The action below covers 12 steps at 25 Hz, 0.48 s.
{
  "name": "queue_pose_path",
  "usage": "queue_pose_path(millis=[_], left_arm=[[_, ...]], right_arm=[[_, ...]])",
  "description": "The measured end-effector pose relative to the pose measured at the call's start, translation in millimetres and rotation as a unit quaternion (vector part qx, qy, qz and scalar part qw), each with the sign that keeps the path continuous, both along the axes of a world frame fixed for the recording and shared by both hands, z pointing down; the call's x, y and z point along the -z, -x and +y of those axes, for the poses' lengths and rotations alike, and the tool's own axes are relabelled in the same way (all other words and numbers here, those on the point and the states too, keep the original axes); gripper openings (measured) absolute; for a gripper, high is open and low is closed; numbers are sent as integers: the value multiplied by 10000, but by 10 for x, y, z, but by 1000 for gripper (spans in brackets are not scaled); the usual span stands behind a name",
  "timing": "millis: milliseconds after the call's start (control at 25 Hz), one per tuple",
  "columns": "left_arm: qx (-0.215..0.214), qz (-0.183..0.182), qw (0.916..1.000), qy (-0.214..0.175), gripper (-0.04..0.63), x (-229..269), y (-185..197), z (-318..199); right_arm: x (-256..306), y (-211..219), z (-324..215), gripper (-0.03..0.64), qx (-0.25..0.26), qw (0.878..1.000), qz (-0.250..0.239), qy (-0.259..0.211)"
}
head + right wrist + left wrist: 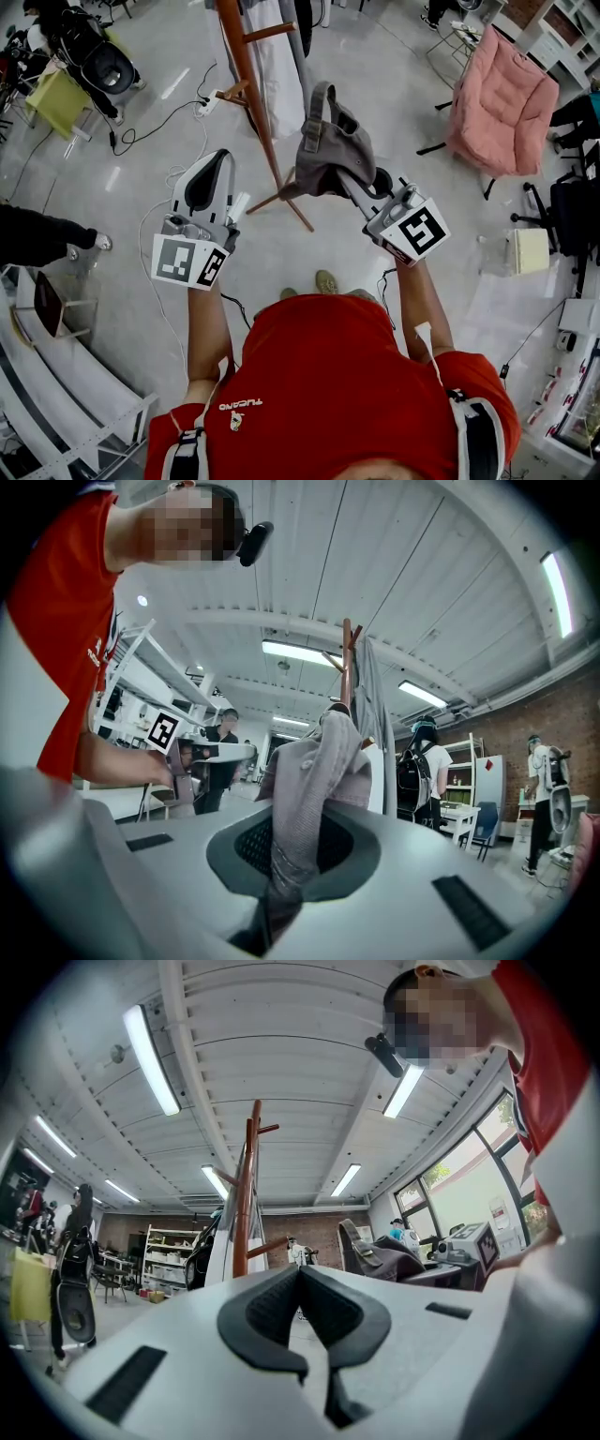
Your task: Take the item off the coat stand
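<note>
The item is a grey cap (328, 145), off the wooden coat stand (248, 75) and just right of its pole. My right gripper (352, 183) is shut on the cap's fabric from below. In the right gripper view the cap (314, 780) stands up out of the pinched jaws of the right gripper (300, 846), with the stand (347, 667) behind it. My left gripper (223, 157) is held left of the stand, shut and empty. In the left gripper view the left gripper's (300, 1271) pads meet, with the stand (246, 1204) and the cap (375, 1258) beyond.
White garments (277, 56) hang on the stand. A pink armchair (502, 98) stands at the right, a yellow-green chair (58, 98) and a black stroller (94, 52) at the far left. Cables and a power strip (208, 105) lie on the floor. A bystander (37, 239) stands at the left.
</note>
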<state>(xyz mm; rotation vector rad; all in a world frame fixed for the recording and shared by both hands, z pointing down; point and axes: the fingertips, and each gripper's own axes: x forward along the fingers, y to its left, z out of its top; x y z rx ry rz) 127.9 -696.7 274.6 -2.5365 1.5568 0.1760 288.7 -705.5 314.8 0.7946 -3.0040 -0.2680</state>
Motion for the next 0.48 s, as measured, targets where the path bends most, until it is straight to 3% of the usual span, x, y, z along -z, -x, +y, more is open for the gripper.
queue_pose_path(millis=[360, 480], left_arm=[[19, 22, 10000, -6, 9, 28, 46, 16], [27, 41, 10000, -24, 9, 2, 81, 44]], right_arm=[[62, 41, 11, 31, 35, 9999, -95, -134], [-8, 64, 43, 31, -19, 10000, 9, 73]])
